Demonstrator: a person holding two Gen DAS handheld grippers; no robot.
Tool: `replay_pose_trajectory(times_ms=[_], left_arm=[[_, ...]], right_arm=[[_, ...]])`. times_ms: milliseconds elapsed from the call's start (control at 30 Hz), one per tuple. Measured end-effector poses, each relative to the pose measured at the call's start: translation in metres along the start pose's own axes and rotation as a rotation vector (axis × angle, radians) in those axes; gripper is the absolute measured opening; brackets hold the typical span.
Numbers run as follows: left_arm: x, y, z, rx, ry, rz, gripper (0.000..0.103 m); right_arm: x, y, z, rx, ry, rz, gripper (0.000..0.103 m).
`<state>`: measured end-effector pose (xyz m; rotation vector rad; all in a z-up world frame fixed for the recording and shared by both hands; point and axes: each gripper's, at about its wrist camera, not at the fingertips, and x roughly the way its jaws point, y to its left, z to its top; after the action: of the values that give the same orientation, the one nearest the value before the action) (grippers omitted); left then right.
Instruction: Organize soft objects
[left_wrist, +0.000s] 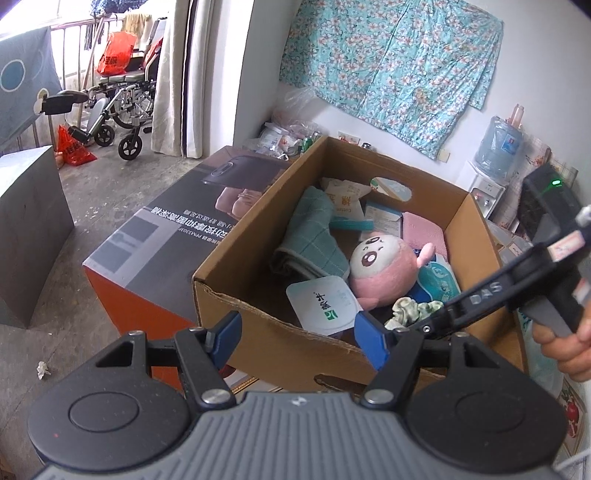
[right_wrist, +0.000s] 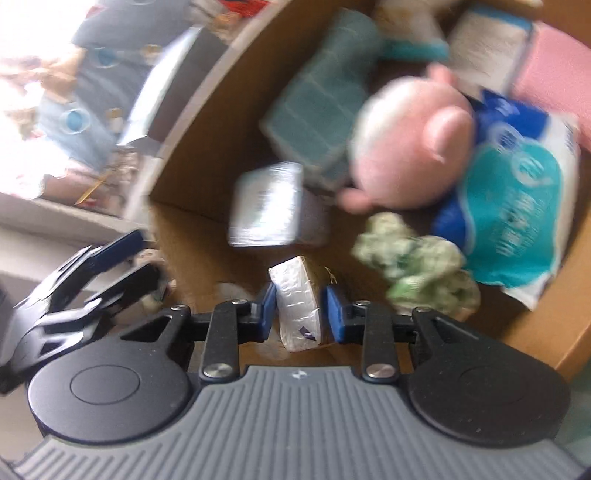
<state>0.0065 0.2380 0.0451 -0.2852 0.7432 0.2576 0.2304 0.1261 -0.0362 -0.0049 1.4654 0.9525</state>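
An open cardboard box (left_wrist: 258, 332) holds a pink plush toy (left_wrist: 380, 269), a folded teal towel (left_wrist: 314, 236), a pink cloth (left_wrist: 424, 230), a crumpled green cloth (left_wrist: 410, 310) and a flat white packet (left_wrist: 325, 302). My left gripper (left_wrist: 295, 328) hangs open over the box's near wall with nothing between its fingers. My right gripper (right_wrist: 301, 306) reaches down into the box's near corner, shut on a small white wrapped packet (right_wrist: 297, 306). In the blurred right wrist view the plush toy (right_wrist: 406, 140) and green cloth (right_wrist: 413, 258) lie just beyond it.
A blue and teal tissue pack (right_wrist: 517, 199) lies by the box's right wall. A large printed carton (left_wrist: 177, 229) stands left of the box, and a grey block (left_wrist: 29, 221) further left. A water dispenser (left_wrist: 487, 173) and a wheelchair (left_wrist: 118, 103) stand behind. A hand (left_wrist: 565, 343) holds the right gripper.
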Motion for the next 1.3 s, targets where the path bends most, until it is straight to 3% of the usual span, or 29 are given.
replay_pose_trajectory(times_ms=[67, 200, 333, 467, 567, 800, 933, 1067, 1167, 1300], left_arm=[[0.002, -0.001, 0.000, 0.001, 0.004, -0.002, 0.069], [0.005, -0.001, -0.001, 0.005, 0.011, -0.007, 0.069], [0.008, -0.003, -0.002, 0.003, 0.017, -0.016, 0.069], [0.008, -0.006, -0.003, 0.010, 0.018, -0.018, 0.069], [0.006, -0.004, -0.003, 0.014, 0.016, -0.014, 0.069], [0.004, 0.000, -0.003, 0.003, 0.011, -0.016, 0.069], [0.004, -0.001, -0.003, 0.007, 0.009, -0.025, 0.069], [0.003, -0.005, -0.003, 0.008, 0.007, -0.038, 0.069], [-0.001, -0.009, -0.004, 0.012, 0.004, -0.039, 0.069], [-0.010, -0.012, -0.005, 0.025, -0.005, -0.018, 0.069]], right_arm=[[-0.006, 0.002, 0.002, -0.019, -0.031, -0.052, 0.043], [-0.012, 0.016, 0.000, -0.134, -0.072, -0.223, 0.041], [0.003, 0.022, -0.002, -0.179, -0.035, -0.259, 0.032], [0.024, 0.021, -0.001, -0.173, 0.003, -0.216, 0.027], [0.026, 0.023, 0.002, -0.175, -0.027, -0.178, 0.027], [-0.022, 0.020, 0.006, -0.114, -0.141, -0.096, 0.033], [-0.050, 0.017, 0.002, -0.108, -0.182, -0.189, 0.040], [-0.040, 0.007, 0.001, -0.073, -0.130, -0.248, 0.043], [-0.019, -0.001, 0.000, -0.023, -0.078, -0.178, 0.043], [-0.009, 0.001, -0.002, 0.014, -0.077, -0.056, 0.043]])
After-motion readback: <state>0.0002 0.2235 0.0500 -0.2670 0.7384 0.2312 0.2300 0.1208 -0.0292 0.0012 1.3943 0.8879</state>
